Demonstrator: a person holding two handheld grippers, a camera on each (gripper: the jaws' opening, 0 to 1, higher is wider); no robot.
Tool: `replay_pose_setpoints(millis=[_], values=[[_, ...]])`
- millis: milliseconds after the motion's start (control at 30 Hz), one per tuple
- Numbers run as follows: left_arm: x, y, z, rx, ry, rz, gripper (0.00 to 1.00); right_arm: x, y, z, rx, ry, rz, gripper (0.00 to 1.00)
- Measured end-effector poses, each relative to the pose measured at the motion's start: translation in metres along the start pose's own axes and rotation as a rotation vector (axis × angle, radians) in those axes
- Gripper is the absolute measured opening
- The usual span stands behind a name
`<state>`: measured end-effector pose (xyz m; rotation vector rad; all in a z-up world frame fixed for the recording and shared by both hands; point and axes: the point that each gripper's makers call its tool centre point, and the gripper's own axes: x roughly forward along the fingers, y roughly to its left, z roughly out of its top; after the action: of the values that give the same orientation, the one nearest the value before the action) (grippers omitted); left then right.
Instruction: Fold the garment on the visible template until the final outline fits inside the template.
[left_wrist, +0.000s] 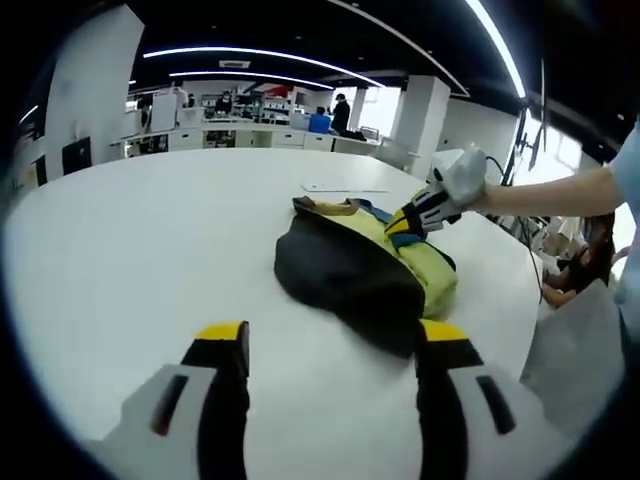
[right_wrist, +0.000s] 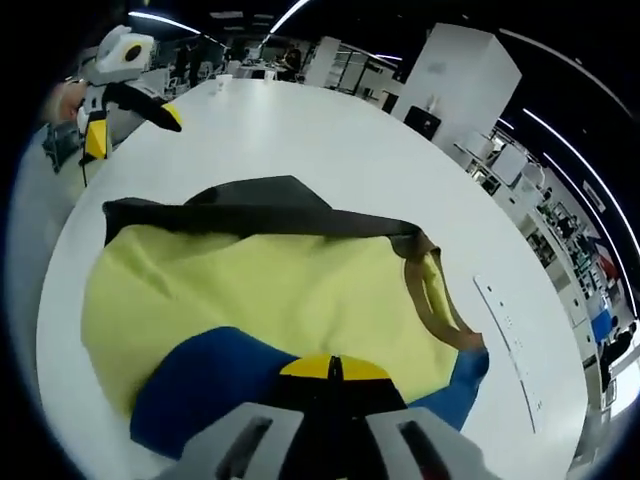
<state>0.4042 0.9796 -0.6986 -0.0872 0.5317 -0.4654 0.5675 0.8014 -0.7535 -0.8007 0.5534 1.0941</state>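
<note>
A crumpled garment (left_wrist: 350, 270), black, yellow-green and blue with a brown neck band, lies on the white table (left_wrist: 150, 250). My left gripper (left_wrist: 332, 345) is open just short of its black near edge, with nothing between the jaws. From the right, on a person's arm, my right gripper (left_wrist: 402, 224) reaches onto the far side of the garment. In the right gripper view the garment (right_wrist: 270, 290) spreads yellow with a black far edge. My right gripper (right_wrist: 335, 368) is shut on its blue part. The left gripper (right_wrist: 130, 125) stands open beyond the black edge.
A thin marked strip (right_wrist: 505, 335) lies on the table beside the brown neck band, also visible as the strip (left_wrist: 345, 188) behind the garment. The table edge (left_wrist: 520, 330) curves close on the right. Desks and people stand far behind.
</note>
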Motion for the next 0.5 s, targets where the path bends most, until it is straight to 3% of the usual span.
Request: replay_pose_setpoints(millis=[500], values=[[0.003,0.002,0.000,-0.008,-0.004,-0.004,0.64,0.012,0.007,-0.014,0.075,0.024,0.021,0.00]])
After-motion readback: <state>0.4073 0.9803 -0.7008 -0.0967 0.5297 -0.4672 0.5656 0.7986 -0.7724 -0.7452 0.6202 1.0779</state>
